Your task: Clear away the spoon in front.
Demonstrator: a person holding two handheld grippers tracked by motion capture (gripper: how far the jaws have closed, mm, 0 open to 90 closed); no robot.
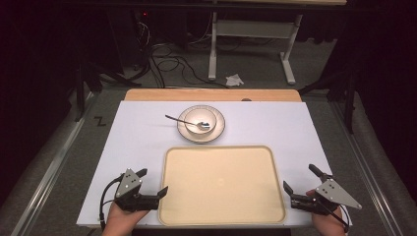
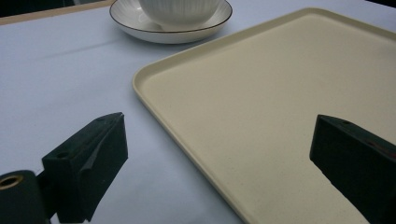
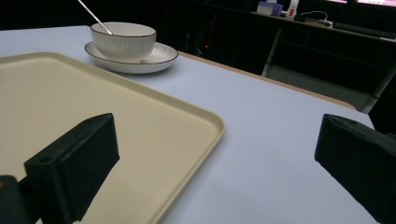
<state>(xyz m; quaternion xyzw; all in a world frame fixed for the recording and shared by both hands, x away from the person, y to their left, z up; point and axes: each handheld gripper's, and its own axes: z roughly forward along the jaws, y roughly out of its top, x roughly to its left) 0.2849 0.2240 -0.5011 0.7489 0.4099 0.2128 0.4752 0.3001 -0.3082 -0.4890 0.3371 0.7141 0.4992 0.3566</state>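
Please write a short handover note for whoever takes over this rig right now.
Left tool: open, empty, at the tray's near left corner.
Right tool: open, empty, at its near right corner.
Things: bowl on saucer just beyond the tray, on the white table; spoon rests in the bowl, handle pointing left.
Done: nothing visibly; the tray is bare.
Left: probably moving the bowl set onto the tray.

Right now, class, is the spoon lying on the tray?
No, the spoon rests in the bowl beyond the bare tray.
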